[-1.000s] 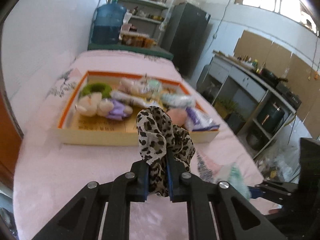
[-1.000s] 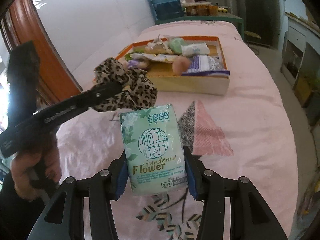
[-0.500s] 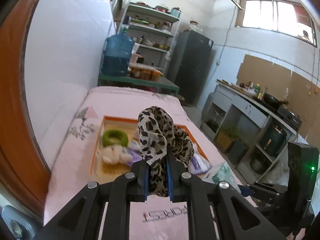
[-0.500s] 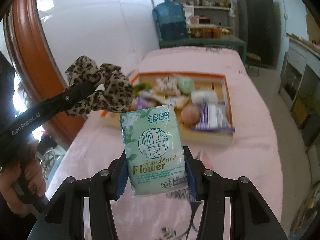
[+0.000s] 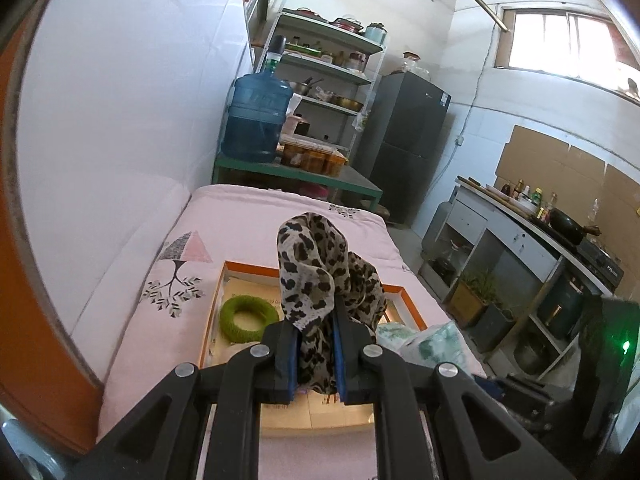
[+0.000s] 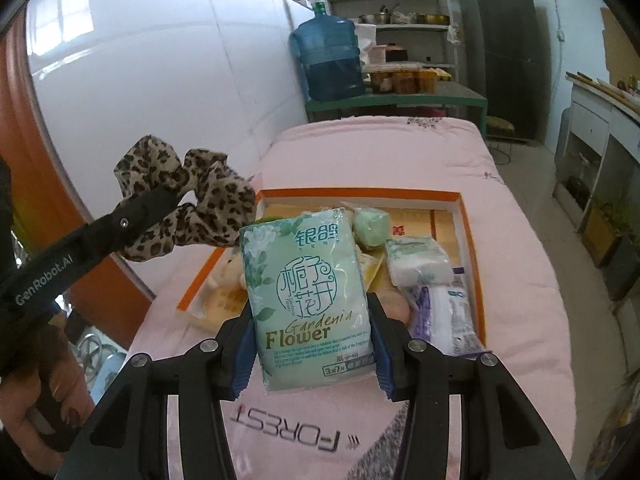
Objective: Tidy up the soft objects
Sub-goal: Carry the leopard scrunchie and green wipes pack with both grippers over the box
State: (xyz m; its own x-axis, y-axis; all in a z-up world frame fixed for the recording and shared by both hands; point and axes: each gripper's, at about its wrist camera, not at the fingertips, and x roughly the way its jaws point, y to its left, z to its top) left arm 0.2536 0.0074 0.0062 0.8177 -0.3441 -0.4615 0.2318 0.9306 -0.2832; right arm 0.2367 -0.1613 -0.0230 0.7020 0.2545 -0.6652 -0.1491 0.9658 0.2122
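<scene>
Since a second ago both tools have lifted and drawn back from the tray, so more of the far wall, shelves and window fills each view, and the printed word on the pink bedspread (image 6: 520, 240) now shows below the right tool.

The left tool (image 5: 315, 354) is pinched nearly closed on a leopard-print scrunchie (image 5: 320, 276), whose folds bunch up above the blue pads and hang a little below them. In the right wrist view the same scrunchie (image 6: 188, 196) sits clamped at the tip of the left tool's black arm, up and to the left of the tray, with a hand (image 6: 44, 396) gripping the handle at the lower left edge.

The right tool (image 6: 314, 344) is partly open and clamped on the two sides of a pale green tissue pack (image 6: 308, 296), held upright with its printed face toward the camera. It hangs in the air in front of the tray.

The orange-rimmed tray (image 6: 466, 224) lies on the bed. Inside it are a green knitted ring (image 5: 248, 318) near the left side, a light green sponge-like block (image 6: 372, 222), a white wrapped pack (image 6: 416, 260) and a white and purple packet (image 6: 452, 316) along the right side. Other soft things lie behind the tissue pack and cannot be made out.

Beyond the bed stand a blue water jug (image 5: 256, 120), metal shelves (image 5: 328, 72) and a dark fridge (image 5: 404, 148)
</scene>
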